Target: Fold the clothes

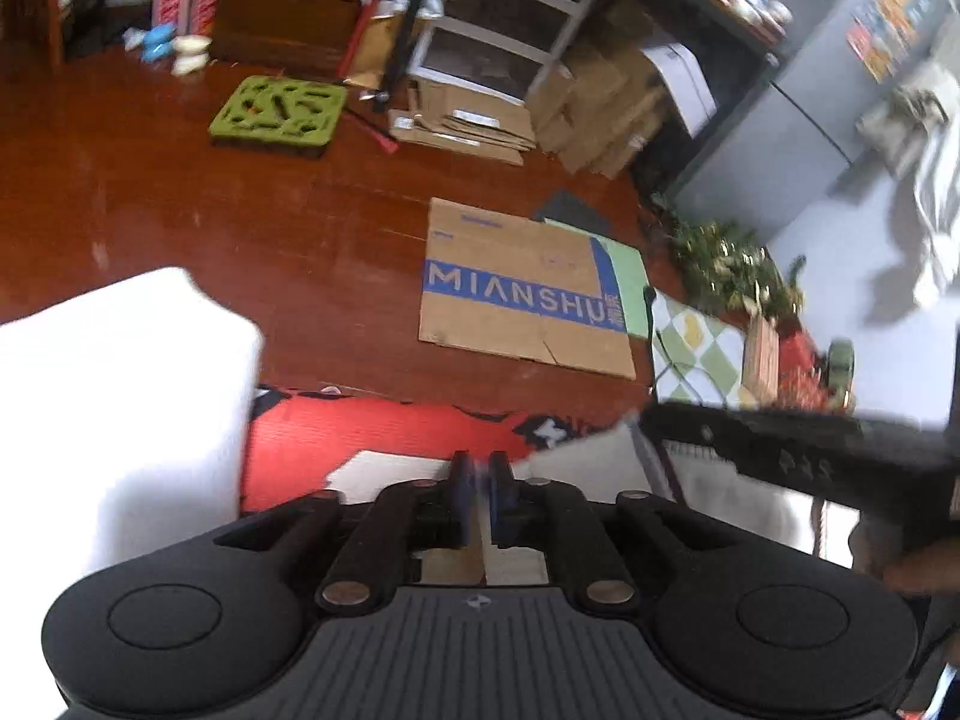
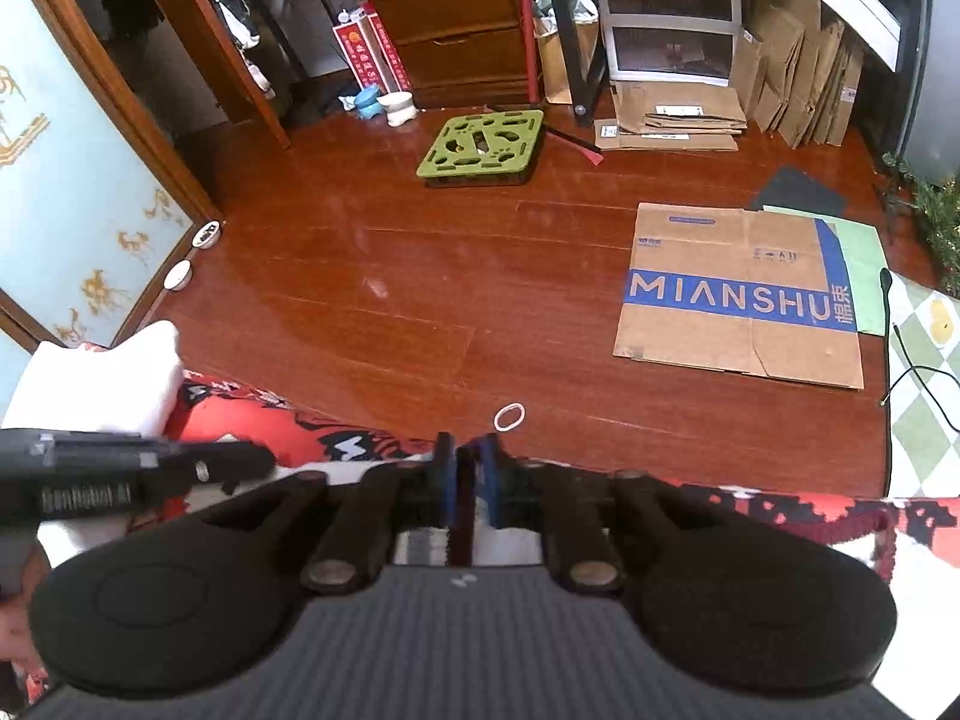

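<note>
Two blue pads of our left gripper (image 1: 480, 495) sit nearly together with a thin pale edge of cloth (image 1: 600, 468) pinched between them; the cloth spreads over the red blanket (image 1: 360, 432), well short of the MIANSHU cardboard (image 1: 528, 288) on the floor, and a white pillow (image 1: 120, 396) lies left of that cardboard, nearer us. From the right wrist, we see our right gripper (image 2: 465, 486) closed to a narrow slit on a dark red fold of the cloth (image 2: 459, 531), with the cardboard (image 2: 744, 294) ahead to the right, a white ring (image 2: 509, 417) on the floor nearer us, and the left gripper (image 2: 234, 462) reaching in from the left.
</note>
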The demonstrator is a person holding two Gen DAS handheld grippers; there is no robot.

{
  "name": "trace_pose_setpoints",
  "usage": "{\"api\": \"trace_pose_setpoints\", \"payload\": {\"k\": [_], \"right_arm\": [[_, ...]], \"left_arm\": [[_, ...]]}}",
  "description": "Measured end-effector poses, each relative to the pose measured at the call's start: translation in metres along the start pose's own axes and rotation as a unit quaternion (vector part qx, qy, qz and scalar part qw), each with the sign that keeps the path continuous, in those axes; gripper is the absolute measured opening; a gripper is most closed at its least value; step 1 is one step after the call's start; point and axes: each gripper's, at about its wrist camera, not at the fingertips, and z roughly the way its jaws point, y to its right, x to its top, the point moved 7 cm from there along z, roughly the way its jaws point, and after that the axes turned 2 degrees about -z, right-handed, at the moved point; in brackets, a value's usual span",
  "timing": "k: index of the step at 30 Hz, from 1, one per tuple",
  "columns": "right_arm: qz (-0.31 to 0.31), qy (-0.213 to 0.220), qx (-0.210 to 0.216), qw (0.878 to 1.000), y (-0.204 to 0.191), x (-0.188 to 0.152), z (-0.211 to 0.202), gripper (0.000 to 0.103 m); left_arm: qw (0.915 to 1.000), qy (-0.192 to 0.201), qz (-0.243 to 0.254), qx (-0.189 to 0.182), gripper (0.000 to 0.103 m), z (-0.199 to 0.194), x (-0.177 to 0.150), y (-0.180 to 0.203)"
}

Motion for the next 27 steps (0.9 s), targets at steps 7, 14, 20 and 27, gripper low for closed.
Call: {"api": "trace_pose_setpoints", "payload": {"k": [7, 14, 20, 27], "right_arm": [[-0.027, -0.017, 0.031, 0.999, -0.029, -0.042, -0.043, 0.016], [-0.033, -0.051, 0.041, 0.997, -0.066, -0.109, -0.066, 0.016], [-0.059, -0.056, 0.029, 0.996, -0.092, -0.13, -0.065, 0.016], [-0.052, -0.02, -0.008, 0.998, -0.091, -0.084, -0.025, 0.008]], "left_arm": [[0.9971, 0.004, -0.048, -0.06, 0.01, -0.055, -0.024, 0.005], [0.9934, -0.06, -0.057, -0.08, 0.008, -0.079, -0.107, 0.007], [0.9952, -0.063, -0.06, -0.045, 0.003, -0.081, -0.144, -0.021], [0.9889, -0.047, -0.119, -0.077, 0.003, -0.086, -0.139, -0.042]]}}
